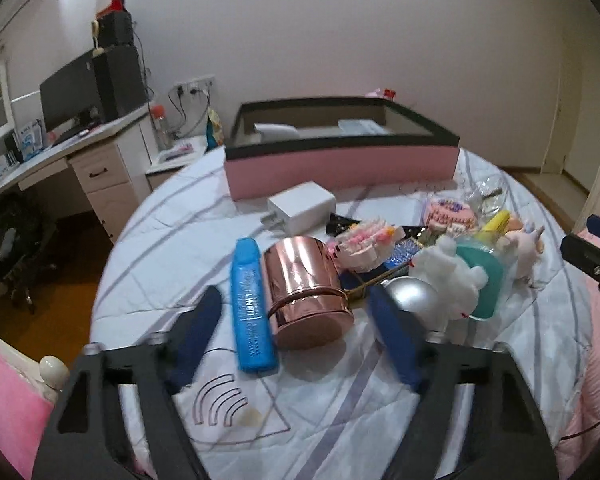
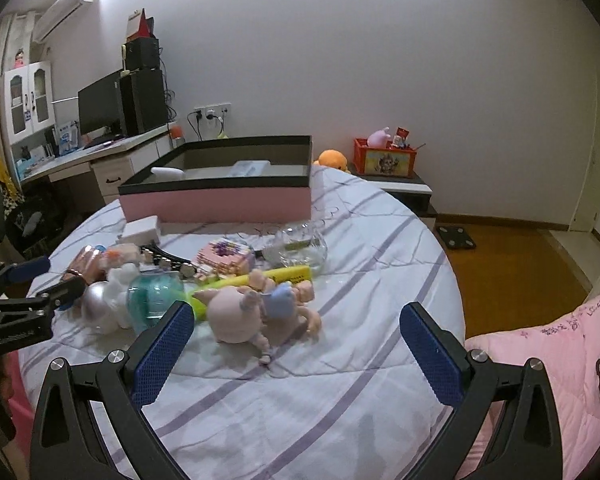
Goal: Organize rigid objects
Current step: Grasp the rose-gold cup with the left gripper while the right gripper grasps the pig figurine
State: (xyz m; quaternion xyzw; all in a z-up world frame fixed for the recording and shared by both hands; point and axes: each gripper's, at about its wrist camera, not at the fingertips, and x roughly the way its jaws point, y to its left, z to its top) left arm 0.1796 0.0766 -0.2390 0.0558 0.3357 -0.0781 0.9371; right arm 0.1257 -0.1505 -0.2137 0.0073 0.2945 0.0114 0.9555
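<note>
My left gripper hangs low over the striped bed sheet, its blue pads standing apart. Between them lie a blue case and a copper cup on its side; neither pad touches them. Beyond sit a white charger and a pink box with a black rim. My right gripper is open just before a pink plush pig, with nothing held. A yellow marker, a teal jar and a silver ball lie around it.
A glass bowl and a pink block sit mid-bed. A desk with a monitor stands at the left, an orange crate on a nightstand behind, a pink quilt at the right.
</note>
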